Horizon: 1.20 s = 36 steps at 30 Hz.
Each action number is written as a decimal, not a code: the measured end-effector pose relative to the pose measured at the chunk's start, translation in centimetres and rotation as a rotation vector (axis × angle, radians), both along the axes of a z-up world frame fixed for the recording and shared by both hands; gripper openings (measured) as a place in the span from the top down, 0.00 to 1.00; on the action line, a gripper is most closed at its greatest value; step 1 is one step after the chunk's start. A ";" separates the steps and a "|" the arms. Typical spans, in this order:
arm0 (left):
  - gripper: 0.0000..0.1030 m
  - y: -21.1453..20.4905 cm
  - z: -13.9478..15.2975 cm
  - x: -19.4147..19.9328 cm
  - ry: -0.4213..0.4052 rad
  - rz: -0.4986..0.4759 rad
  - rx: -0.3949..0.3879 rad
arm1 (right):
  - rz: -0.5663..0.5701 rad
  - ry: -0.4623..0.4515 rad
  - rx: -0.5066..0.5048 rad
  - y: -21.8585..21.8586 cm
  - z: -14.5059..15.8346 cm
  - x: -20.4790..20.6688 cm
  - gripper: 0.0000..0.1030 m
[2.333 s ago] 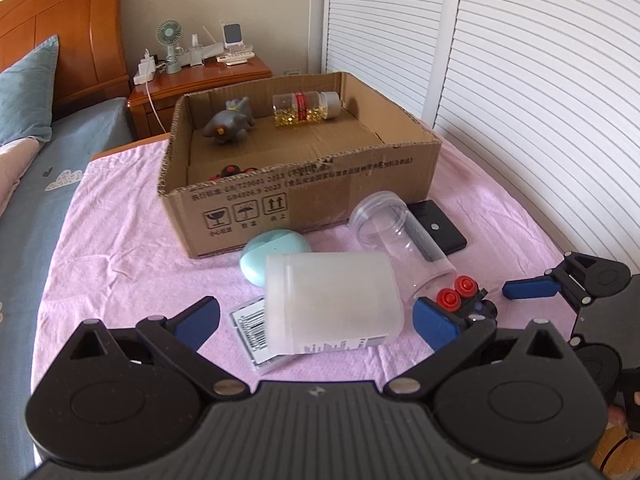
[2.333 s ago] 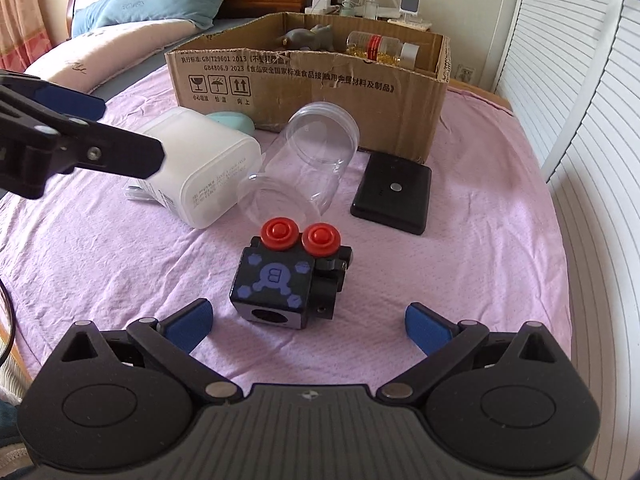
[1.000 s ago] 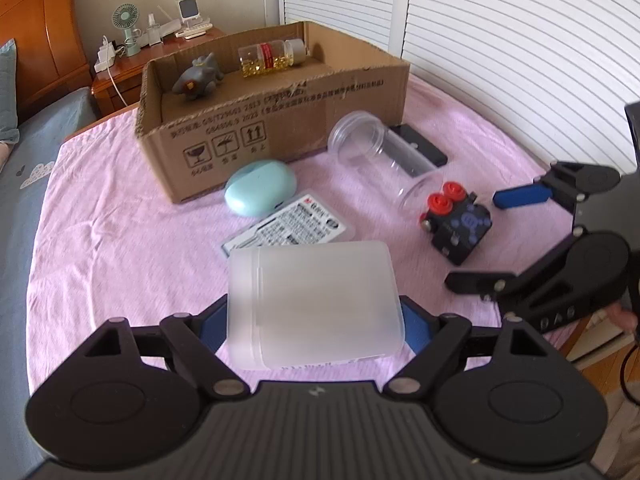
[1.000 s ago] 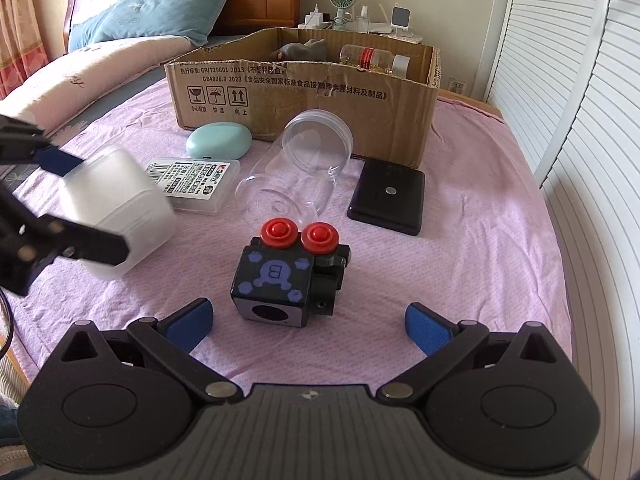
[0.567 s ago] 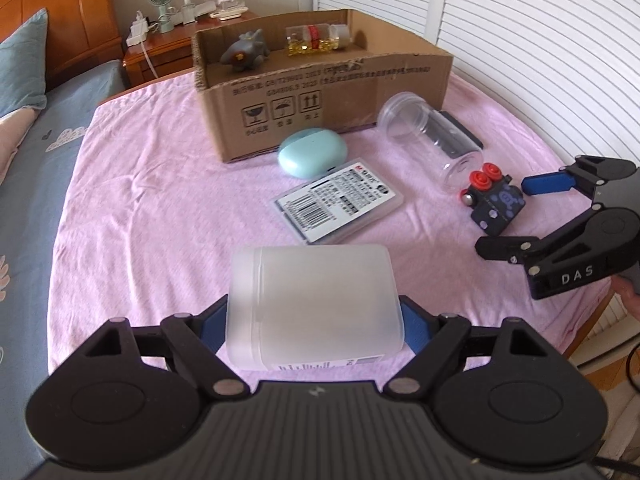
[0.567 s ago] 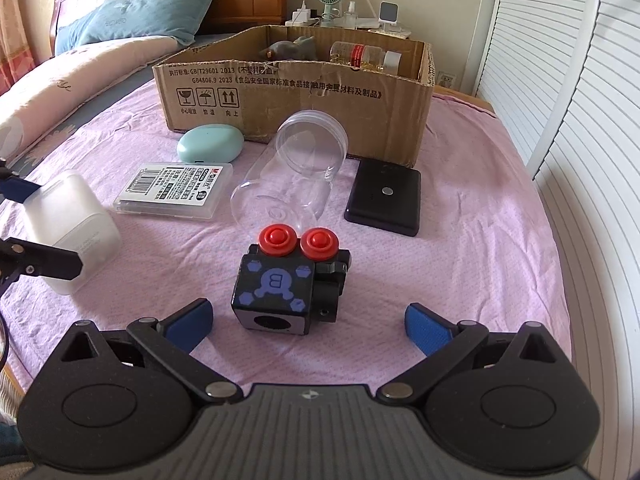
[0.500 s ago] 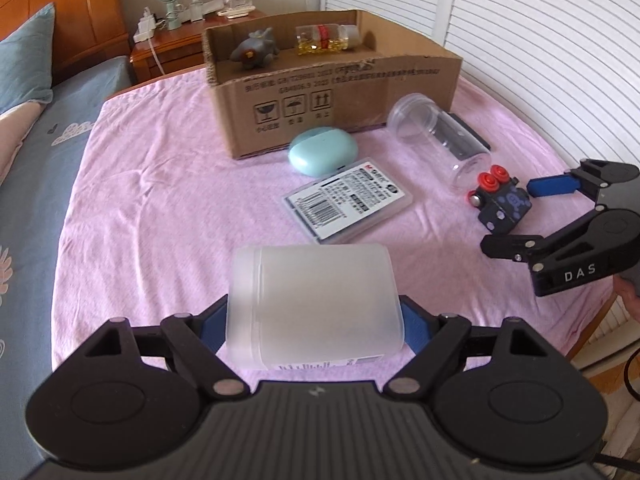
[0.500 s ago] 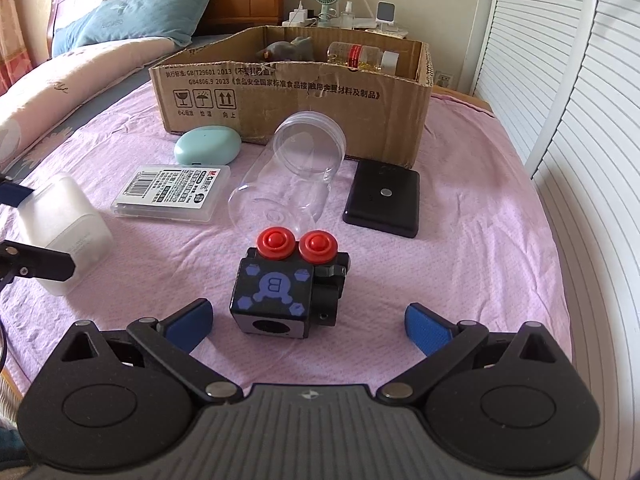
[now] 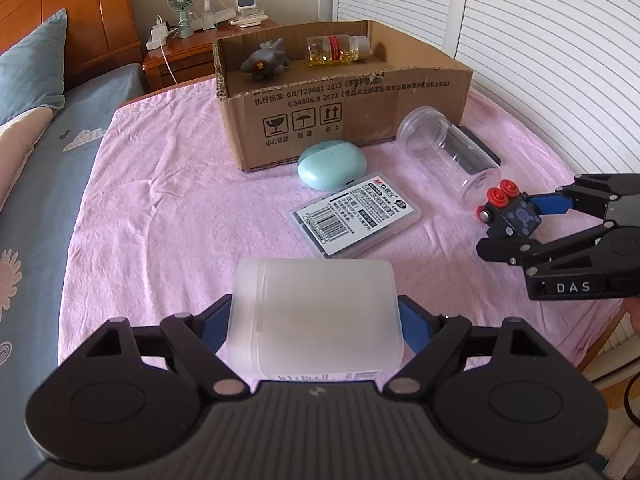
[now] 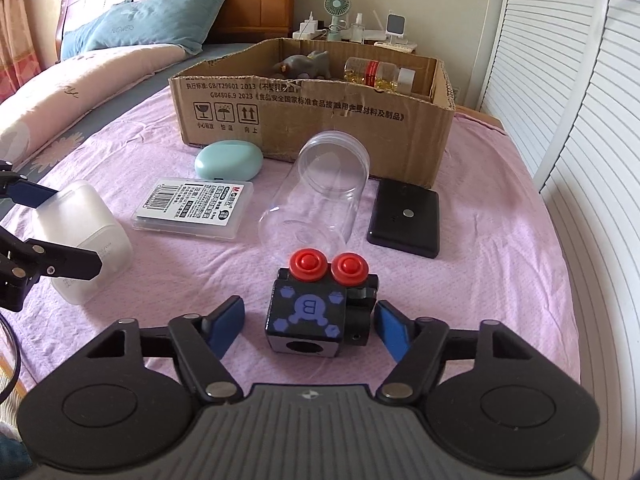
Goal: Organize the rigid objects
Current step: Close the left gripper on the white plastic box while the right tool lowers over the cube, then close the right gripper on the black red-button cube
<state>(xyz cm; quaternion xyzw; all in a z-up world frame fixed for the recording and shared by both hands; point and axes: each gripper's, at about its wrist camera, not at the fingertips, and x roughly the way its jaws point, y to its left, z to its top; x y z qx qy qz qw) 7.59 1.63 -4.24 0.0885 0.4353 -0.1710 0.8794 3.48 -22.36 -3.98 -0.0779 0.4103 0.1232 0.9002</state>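
Note:
My left gripper (image 9: 314, 320) is shut on a frosted white plastic box (image 9: 316, 320), held above the pink cloth at the near left; the box (image 10: 80, 236) also shows in the right wrist view. A black toy block with two red knobs (image 10: 308, 308) lies on the cloth. My right gripper (image 10: 306, 318) straddles it and its jaws are closing. The right pad is at the block's side, while the left pad stands apart from it. Behind stands an open cardboard box (image 9: 344, 120) holding a grey toy animal (image 9: 266, 64) and a pill bottle (image 9: 336, 50).
On the cloth in front of the cardboard box lie a clear jar on its side (image 10: 320, 196), a mint oval case (image 10: 228, 160), a flat labelled case (image 10: 194, 206) and a black power bank (image 10: 404, 216). Slatted doors run along the right, and pillows lie at the left.
The right gripper's jaws have drawn in from wide open to close around the toy block. The left gripper has pulled back from the cardboard box, still holding the white box.

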 end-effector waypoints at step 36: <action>0.20 -0.1 3.0 0.9 -0.025 -0.060 0.027 | -0.017 0.017 0.011 -3.1 3.3 0.4 0.45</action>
